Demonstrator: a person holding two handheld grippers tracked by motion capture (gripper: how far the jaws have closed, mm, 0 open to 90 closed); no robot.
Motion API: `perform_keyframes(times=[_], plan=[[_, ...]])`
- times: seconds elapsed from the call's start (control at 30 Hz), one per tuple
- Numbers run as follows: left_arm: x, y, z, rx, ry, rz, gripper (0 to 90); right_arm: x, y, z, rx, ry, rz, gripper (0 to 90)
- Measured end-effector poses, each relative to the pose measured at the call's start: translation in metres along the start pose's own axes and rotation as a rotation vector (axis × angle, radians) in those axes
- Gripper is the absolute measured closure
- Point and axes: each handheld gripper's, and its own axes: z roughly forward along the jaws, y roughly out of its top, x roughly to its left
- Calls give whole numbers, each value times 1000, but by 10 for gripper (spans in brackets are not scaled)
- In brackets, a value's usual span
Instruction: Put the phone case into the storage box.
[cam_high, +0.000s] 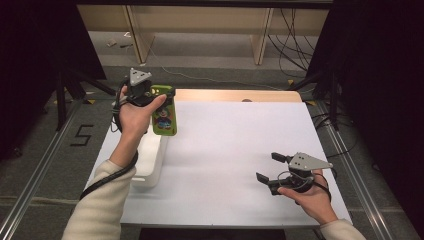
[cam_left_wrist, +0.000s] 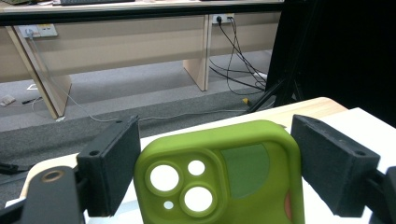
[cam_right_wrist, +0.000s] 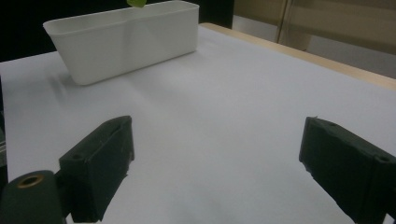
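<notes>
Left tongs (cam_left_wrist: 215, 172) clamp green phone case (cam_left_wrist: 219, 175) — apparently above white bin (cam_high: 150, 160); right tongs (cam_high: 272, 167) gape, empty.

Green phone case (cam_left_wrist: 219, 172) with cartoon print, white bin (cam_right_wrist: 121, 39), black pads (cam_left_wrist: 109, 170).

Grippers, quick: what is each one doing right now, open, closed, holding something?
Left gripper: closed on the green phone case, held above the white bin.
Right gripper: open, holding nothing, fingers spread.

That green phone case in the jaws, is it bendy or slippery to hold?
The green phone case looks like soft, matte rubber, so it probably flexes slightly and grips well. It is empty, with see-through camera holes, so likely light. The left gripper holds it by its edges.
</notes>
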Motion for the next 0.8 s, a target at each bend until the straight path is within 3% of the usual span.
perform_keyframes(times=[0.8], plan=[[10,1,-2,4,22,-5,174,0,0,0,1,0,1,113]])
